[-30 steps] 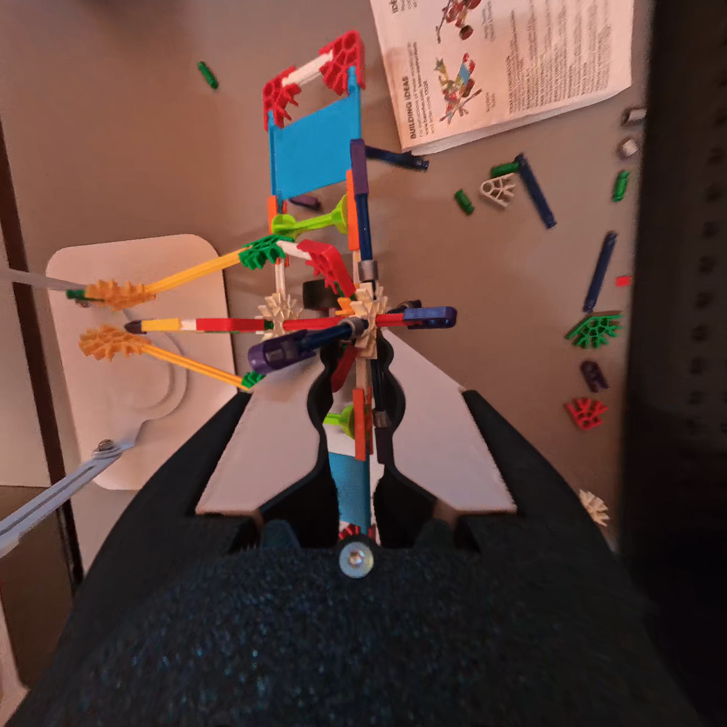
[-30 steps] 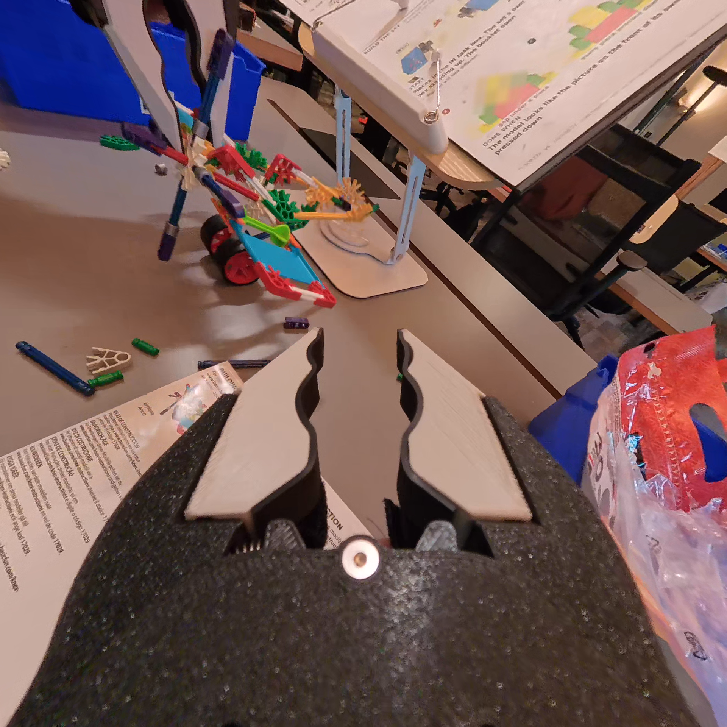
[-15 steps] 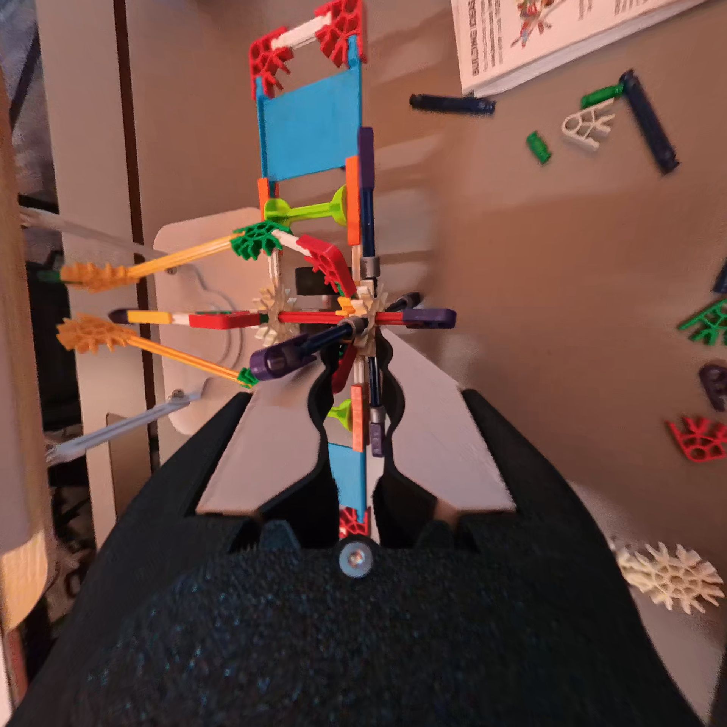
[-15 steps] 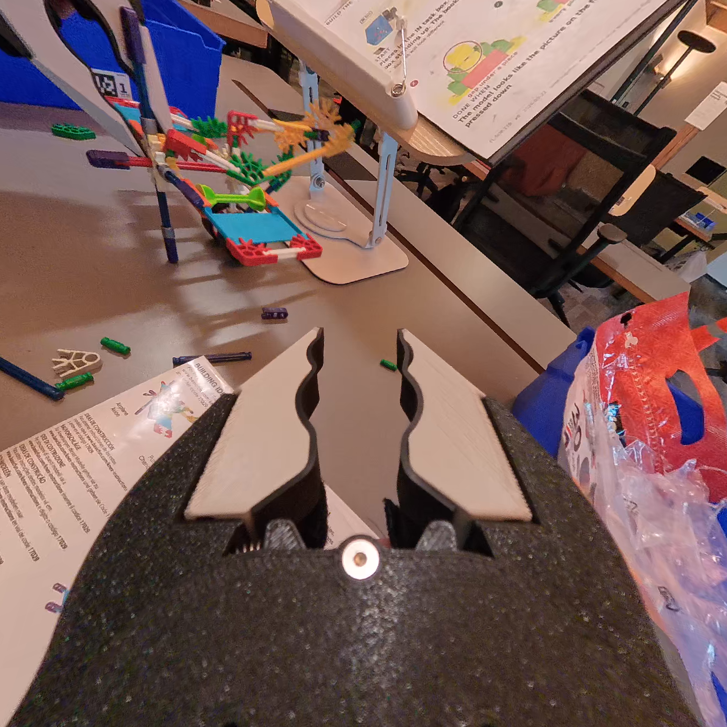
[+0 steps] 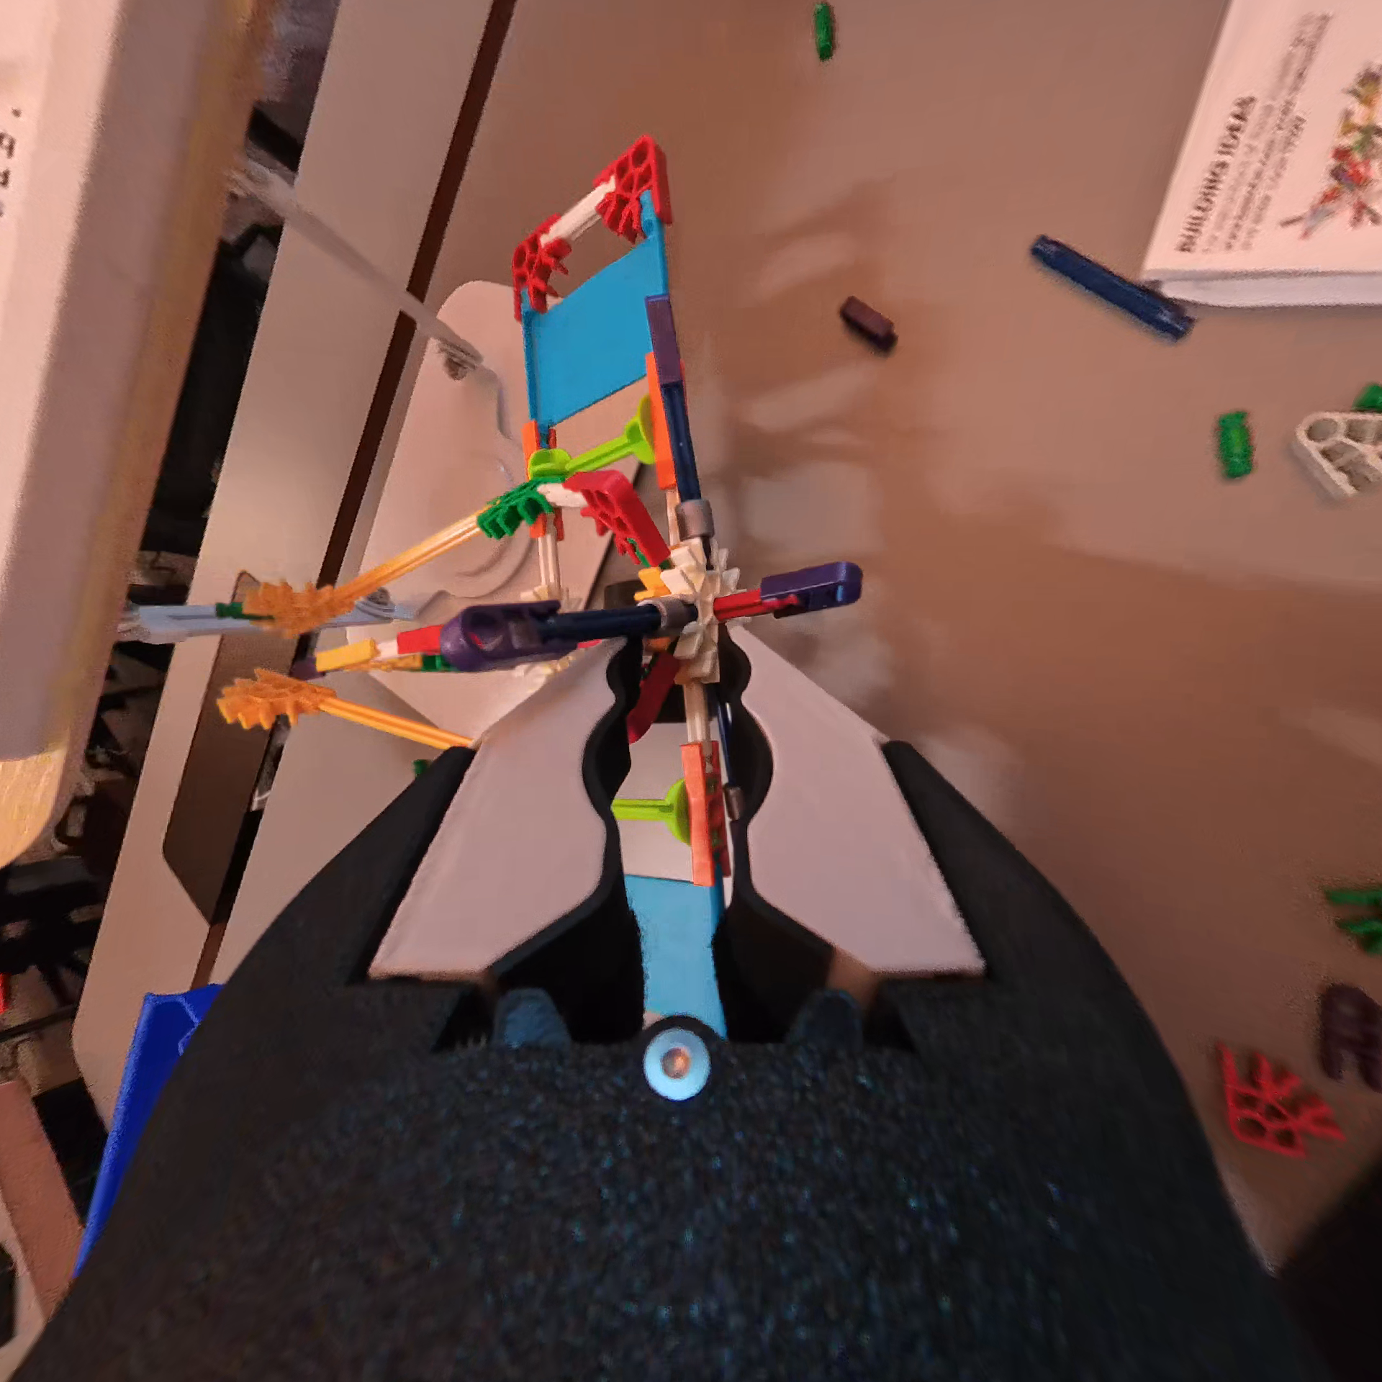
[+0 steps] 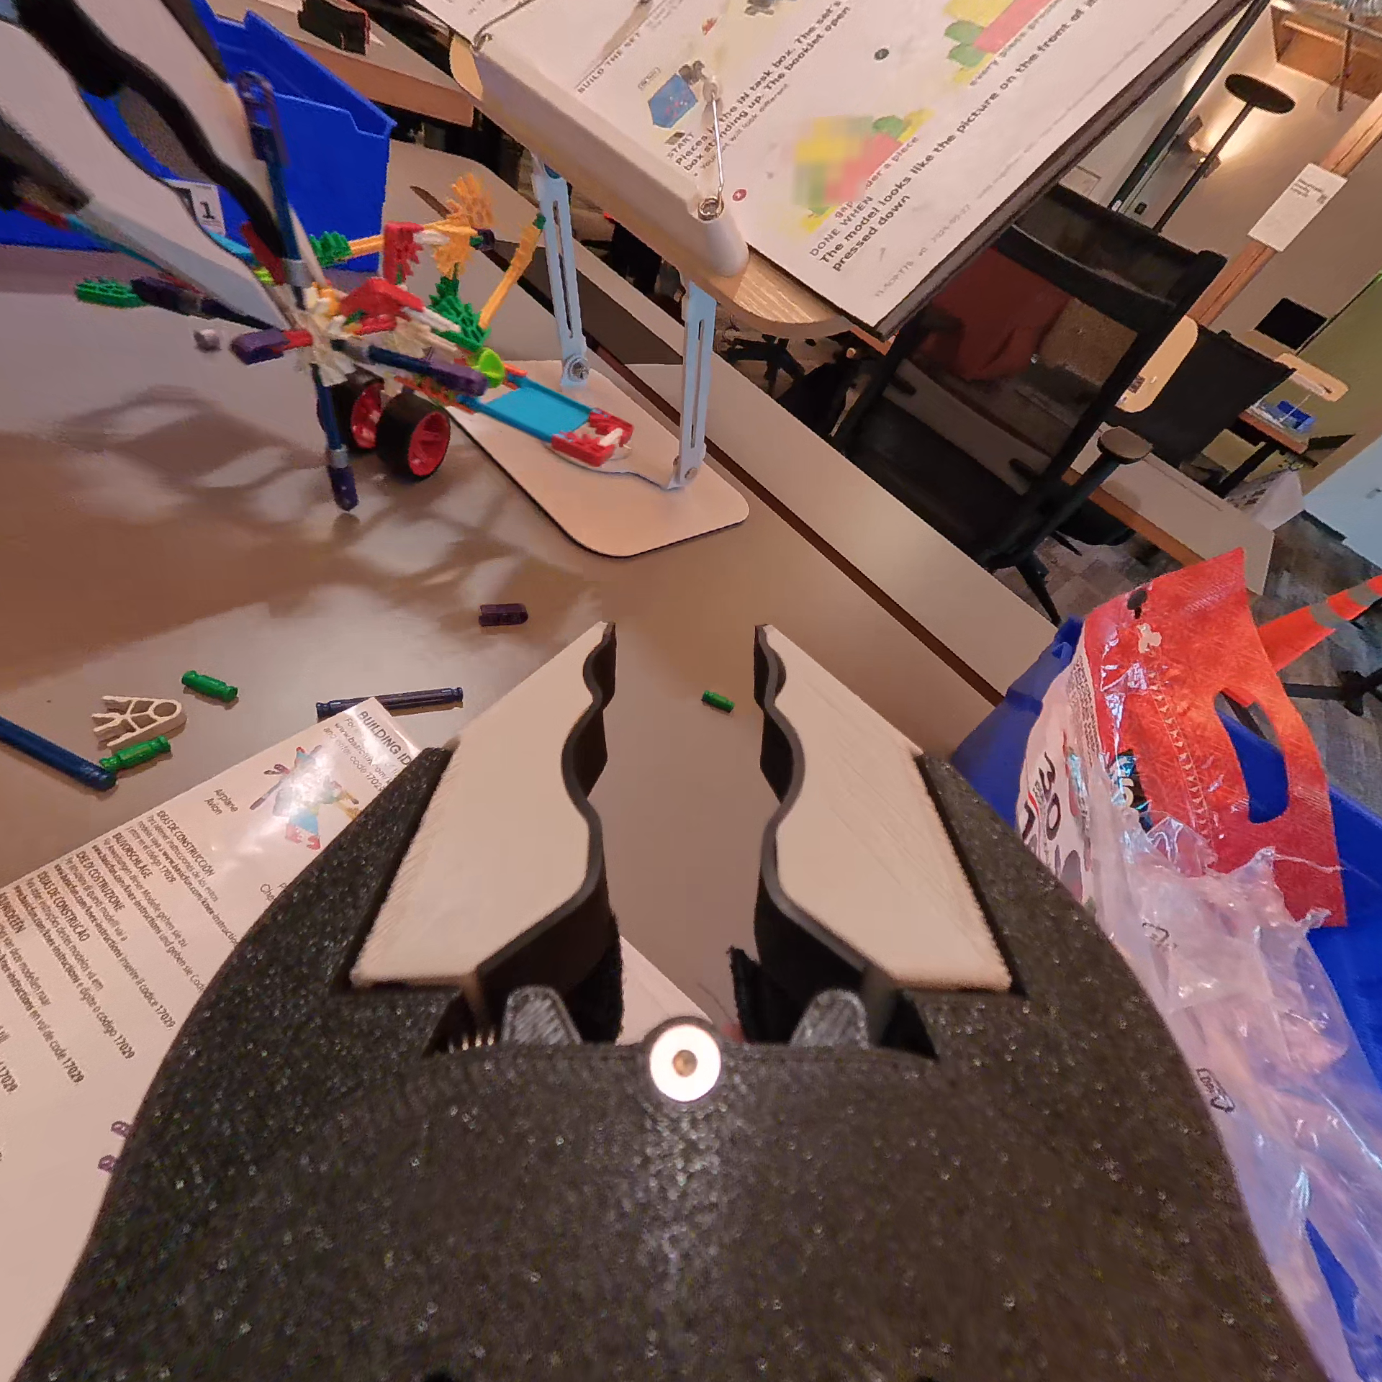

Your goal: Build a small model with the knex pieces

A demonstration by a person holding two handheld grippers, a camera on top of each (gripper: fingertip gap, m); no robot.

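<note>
We see the left gripper (image 5: pixel 677 665) closed narrowly on the many-coloured plastic rod-and-connector toy model (image 5: pixel 598 351), its pale fingers pinching the white snowflake hub and the rods behind it. The model's black-and-red wheels (image 6: pixel 411 437) rest on the brown table (image 6: pixel 187 538), and its blue panel end lies over the white base plate of the document stand (image 6: pixel 643 516), near the table's far edge. The right gripper (image 6: pixel 684 665) hangs with its jaws parted and nothing between them, above bare table just beside the white instruction leaflet (image 6: pixel 149 897). Loose pieces (a dark purple connector (image 6: pixel 502 615), a dark blue rod (image 6: pixel 389 699), short green rods (image 6: pixel 209 684)) lie scattered between leaflet and model. At the table's right edge sit a blue bin (image 6: pixel 994 755) and a red-topped clear plastic bag (image 6: pixel 1196 748); beyond are chairs and desks.
</note>
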